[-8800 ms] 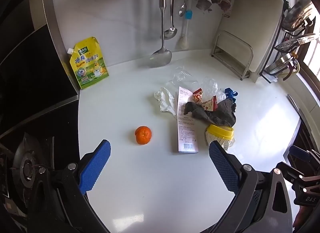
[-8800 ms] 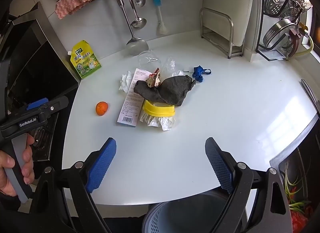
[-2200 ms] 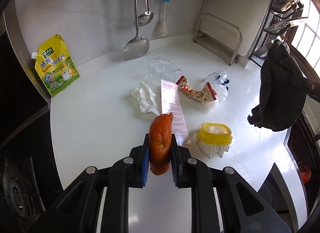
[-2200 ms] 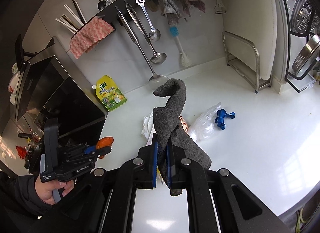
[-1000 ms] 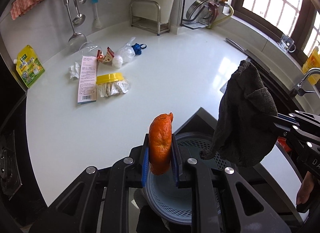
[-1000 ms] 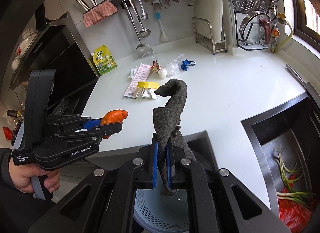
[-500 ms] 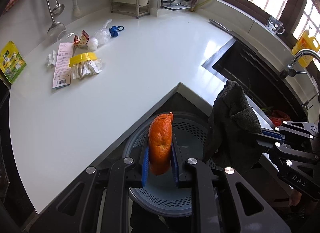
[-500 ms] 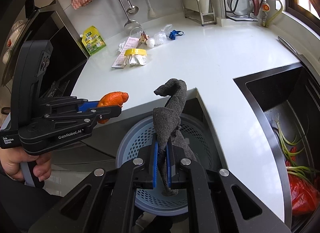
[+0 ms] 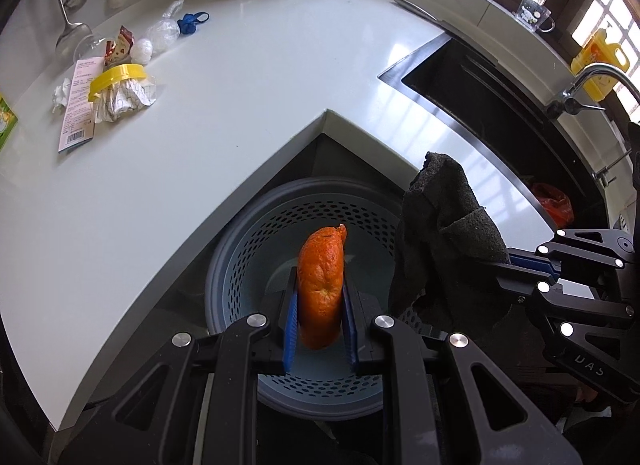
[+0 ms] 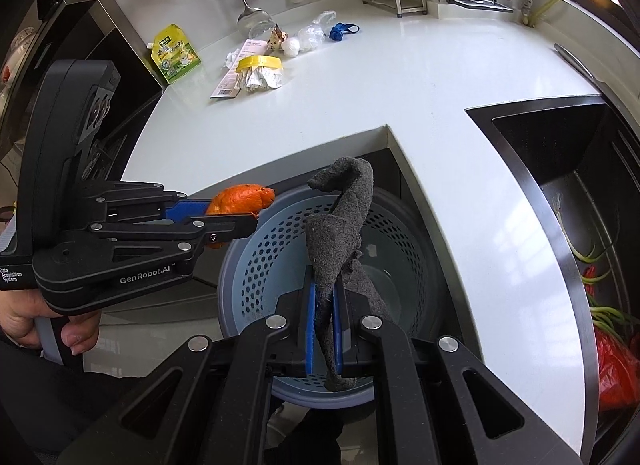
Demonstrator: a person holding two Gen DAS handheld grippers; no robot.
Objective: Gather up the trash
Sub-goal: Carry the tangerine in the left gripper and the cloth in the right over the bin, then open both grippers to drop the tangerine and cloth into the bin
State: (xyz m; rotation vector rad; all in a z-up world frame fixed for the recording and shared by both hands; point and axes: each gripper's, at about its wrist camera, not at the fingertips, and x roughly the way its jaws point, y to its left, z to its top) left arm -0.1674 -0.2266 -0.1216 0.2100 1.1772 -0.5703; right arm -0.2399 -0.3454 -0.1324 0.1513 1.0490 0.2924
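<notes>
Both grippers lowered over the bin [image 9: 240, 265] since a second ago; left gripper [image 9: 319, 317] clamped on squashed orange peel [image 9: 322, 281], right gripper [image 10: 324, 329] clamped on limp dark grey cloth [image 10: 340, 233]; perforated blue-grey bin below looks empty; remaining trash [image 10: 260, 69] on the white counter [image 9: 240, 105].

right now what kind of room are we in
Most likely a home kitchen: a white corner countertop with a steel sink set into it, ladles hanging on the wall behind, and a perforated bin tucked below the counter's edge.
</notes>
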